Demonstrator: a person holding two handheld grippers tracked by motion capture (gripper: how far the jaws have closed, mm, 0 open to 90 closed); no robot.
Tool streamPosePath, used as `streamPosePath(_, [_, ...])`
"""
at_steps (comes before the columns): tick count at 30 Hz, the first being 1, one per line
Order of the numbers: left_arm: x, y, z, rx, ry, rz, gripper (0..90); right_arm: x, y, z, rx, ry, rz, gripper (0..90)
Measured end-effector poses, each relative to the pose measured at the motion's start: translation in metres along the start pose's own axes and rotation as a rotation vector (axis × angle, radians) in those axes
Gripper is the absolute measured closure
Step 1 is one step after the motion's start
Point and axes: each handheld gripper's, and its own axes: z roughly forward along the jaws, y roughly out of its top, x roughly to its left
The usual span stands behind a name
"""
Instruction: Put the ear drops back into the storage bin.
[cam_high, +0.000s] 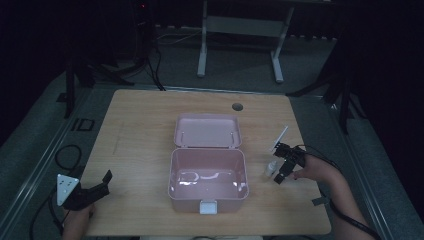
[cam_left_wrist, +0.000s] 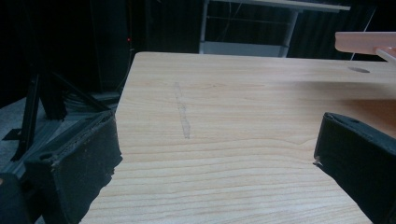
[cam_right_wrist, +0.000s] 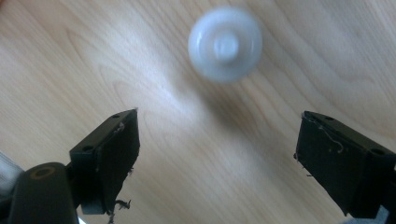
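A pink plastic box (cam_high: 208, 197) stands open at the table's middle, its lid (cam_high: 207, 130) tipped back and its inside showing nothing but glare. A small white bottle (cam_high: 270, 169) stands upright just right of the box. My right gripper (cam_high: 279, 163) hovers over it, open, jaws pointing down. In the right gripper view the bottle's round cap (cam_right_wrist: 225, 44) sits blurred ahead of the wide-apart jaws of that gripper (cam_right_wrist: 217, 135). My left gripper (cam_high: 102, 185) rests open near the front left corner. Bare wood lies between its jaws (cam_left_wrist: 217, 140), and the lid's edge (cam_left_wrist: 369, 42) shows far right.
A thin white stick-like item (cam_high: 280, 137) lies behind the right gripper near the table's right edge. A round cable hole (cam_high: 237, 106) sits at the back. Cables trail off both sides, and a white desk frame (cam_high: 240, 30) stands on the dark floor beyond.
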Motion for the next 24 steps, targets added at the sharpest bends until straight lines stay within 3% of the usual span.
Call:
streamPosePath(8, [0.0,0.0,0.0,-0.001,0.0,0.002,0.4,-0.003,0.021,0.01,0.009,-0.002,-0.005,15.1])
streamPosePath(17, [0.0,0.0,0.0,0.0,-0.001,0.003,0.4,-0.003,0.035,0.015,0.012,-0.008,-0.013,34.7])
streamPosePath(24, [0.0,0.0,0.0,0.0,-0.003,0.003,0.4,-0.003,0.041,0.024,0.056,-0.004,-0.027,48.6])
